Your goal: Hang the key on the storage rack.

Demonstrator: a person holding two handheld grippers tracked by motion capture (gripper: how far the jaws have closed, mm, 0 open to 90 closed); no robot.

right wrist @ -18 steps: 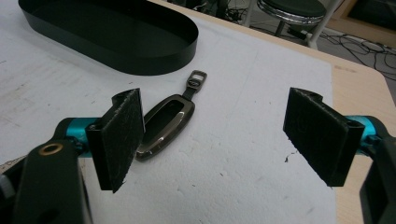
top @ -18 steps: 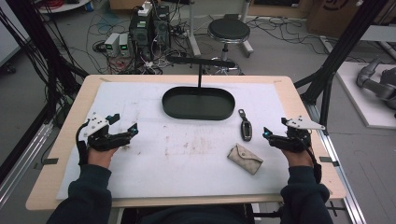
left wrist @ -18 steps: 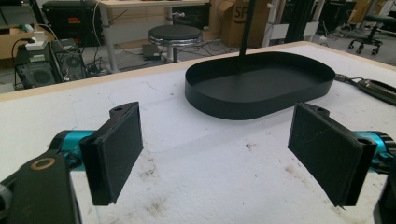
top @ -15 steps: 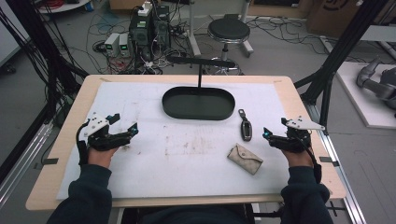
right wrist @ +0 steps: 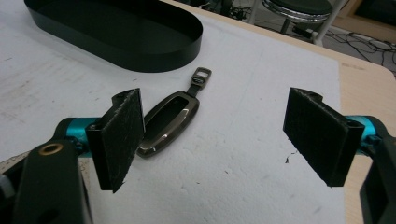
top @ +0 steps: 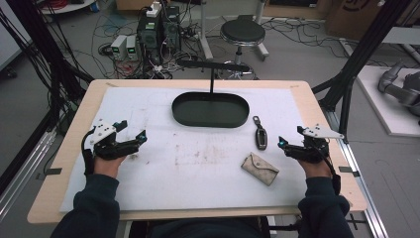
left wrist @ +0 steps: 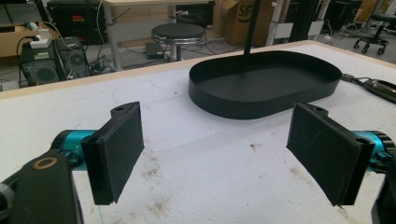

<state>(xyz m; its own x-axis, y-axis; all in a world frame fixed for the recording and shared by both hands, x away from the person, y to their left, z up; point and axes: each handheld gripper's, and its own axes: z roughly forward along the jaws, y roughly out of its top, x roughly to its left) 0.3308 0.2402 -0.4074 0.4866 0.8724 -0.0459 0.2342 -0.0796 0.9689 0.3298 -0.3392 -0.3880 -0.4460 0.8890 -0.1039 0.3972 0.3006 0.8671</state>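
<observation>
Your right gripper [top: 283, 144] rests at the right of the high view, jaws spread wide and holding nothing; in the right gripper view the dark metallic car key fob [right wrist: 169, 122] lies flat just past the left pad [right wrist: 122, 135], so you appear lined up to take it, though the gap is centred to the fob's right

Your left gripper [top: 140, 137] sits at the left of the high view, jaws equally spread and empty, its pads [left wrist: 119, 150] framing bare white foam sheet [left wrist: 201, 177]; likely parked clear while the right does the work

Fob in the high view [top: 260, 138]: right of centre, near the black oval metal tray [top: 181, 113], apart from it. Tan fabric envelope pouch [top: 260, 168] lies lower, near the fob, not touching. The tray stands empty at top centre, probably the drop spot, within reach of both hands

Against the frames from half a second earlier: no visible change; both grippers, fob, pouch and tray hold the same places
</observation>
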